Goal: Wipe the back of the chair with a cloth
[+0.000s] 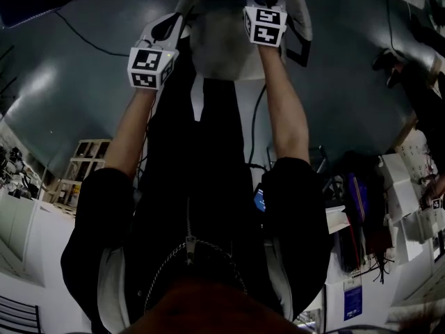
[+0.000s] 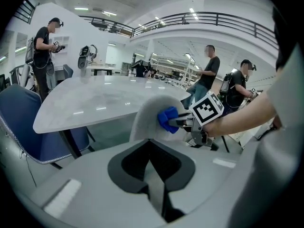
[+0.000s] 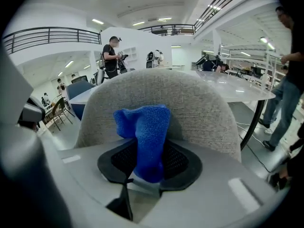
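As right tongs (image 3: 142, 180) grip cloth (image 3: 144, 127), touching chair back (image 3: 204, 108).

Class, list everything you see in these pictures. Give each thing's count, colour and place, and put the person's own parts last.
chair: one, grey fabric back, straight ahead of both claws
cloth: one, blue, against the chair's back
table: one, white top, beyond the chair
second chair: one, blue, at the table's left in the left gripper view
bystanders: three, dark clothes, standing beyond the table in the left gripper view
railing: one, dark, along the upper level
wooden crate: one, pale, on the floor to the person's left
forearms: two, bare, reaching toward the chair
left claw: one, grey with dark pads, shut, empty
right claw: one, grey, shut on the cloth
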{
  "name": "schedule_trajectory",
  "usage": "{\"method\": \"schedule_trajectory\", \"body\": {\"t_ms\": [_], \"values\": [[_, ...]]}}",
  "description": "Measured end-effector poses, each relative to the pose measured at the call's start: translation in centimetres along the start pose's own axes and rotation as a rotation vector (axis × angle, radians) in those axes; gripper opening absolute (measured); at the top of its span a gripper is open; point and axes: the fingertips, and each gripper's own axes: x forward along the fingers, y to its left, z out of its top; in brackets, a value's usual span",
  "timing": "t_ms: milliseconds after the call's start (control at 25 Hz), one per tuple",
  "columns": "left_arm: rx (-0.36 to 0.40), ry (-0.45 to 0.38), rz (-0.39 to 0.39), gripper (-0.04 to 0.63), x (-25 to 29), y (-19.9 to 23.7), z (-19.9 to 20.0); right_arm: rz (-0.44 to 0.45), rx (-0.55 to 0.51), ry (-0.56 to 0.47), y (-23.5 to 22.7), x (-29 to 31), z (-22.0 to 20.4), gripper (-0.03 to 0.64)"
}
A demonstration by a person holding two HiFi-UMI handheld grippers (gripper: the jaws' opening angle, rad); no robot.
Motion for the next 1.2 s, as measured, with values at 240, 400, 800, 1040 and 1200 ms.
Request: {"method": "schedule_trajectory", "body": {"t_ms": [240, 400, 800, 1040, 1200], "values": [[0.012, 0.003, -0.020, 0.009, 0.7, -0.9, 0.3, -0.060, 0.059, 0.006, -2.4, -0.7, -0.7, 0.130], [0.023, 0.011, -0.036, 0.009, 1.3, -1.6, 0.2, -0.114, 0.100, 0.011, -3.9, -1.3, -1.2, 0.130], [0.047, 0.022, -0.065, 0.009, 2.0, -2.8, 0.6, -0.201, 0.211, 0.026, -6.9, -2.8, -3.0, 0.130], [0.058, 0.027, -0.081, 0.009, 2.0, -3.6, 0.3, -0.260, 0.265, 0.039, -8.6, -4.1, -4.3, 0.130], [0.064, 0.033, -0.096, 0.009, 2.0, -4.0, 0.0, -0.310, 0.293, 0.055, -9.6, -5.0, -5.4, 0.130]]}}
